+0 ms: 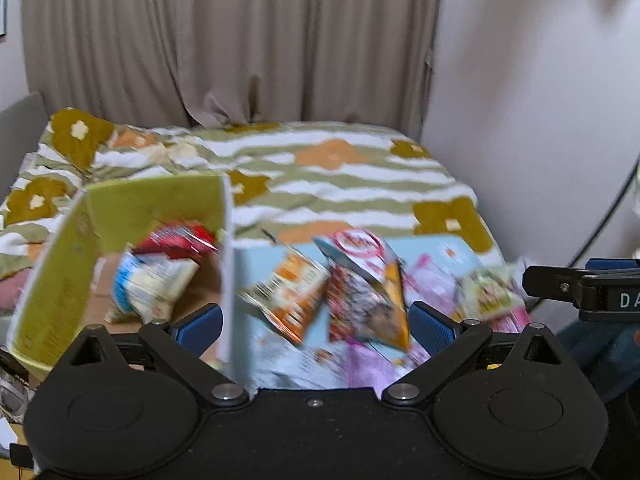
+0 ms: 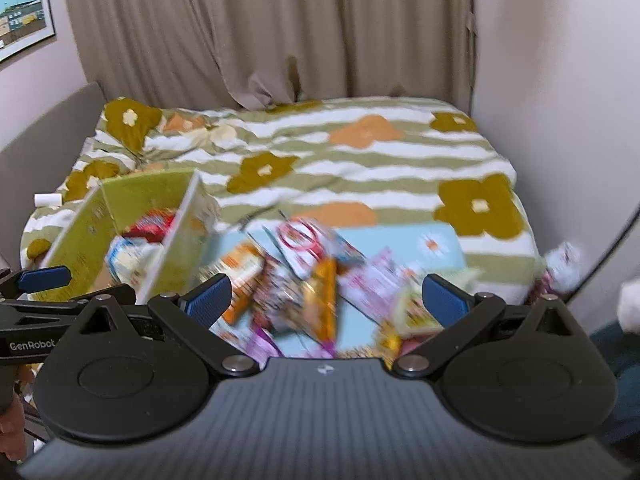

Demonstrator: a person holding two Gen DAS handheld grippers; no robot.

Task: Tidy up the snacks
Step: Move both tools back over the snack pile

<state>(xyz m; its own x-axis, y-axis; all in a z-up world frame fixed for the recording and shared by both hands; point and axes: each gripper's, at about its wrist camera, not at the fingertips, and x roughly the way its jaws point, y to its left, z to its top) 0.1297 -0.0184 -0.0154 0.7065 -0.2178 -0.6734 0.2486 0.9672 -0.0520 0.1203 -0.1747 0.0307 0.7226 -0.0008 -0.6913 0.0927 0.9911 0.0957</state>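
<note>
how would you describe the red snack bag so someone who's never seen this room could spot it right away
On the flower-patterned bedspread stands an open green box, to the left of loose packets spread on a light blue mat. The red snack bag lies inside it at the back, behind a white and blue bag. It is the only red packet in the box.

2 snack packs in 1 box, approx. 4 packs outside.

Glossy snack packets, cardboard box (matt), cloth bedspread.
</note>
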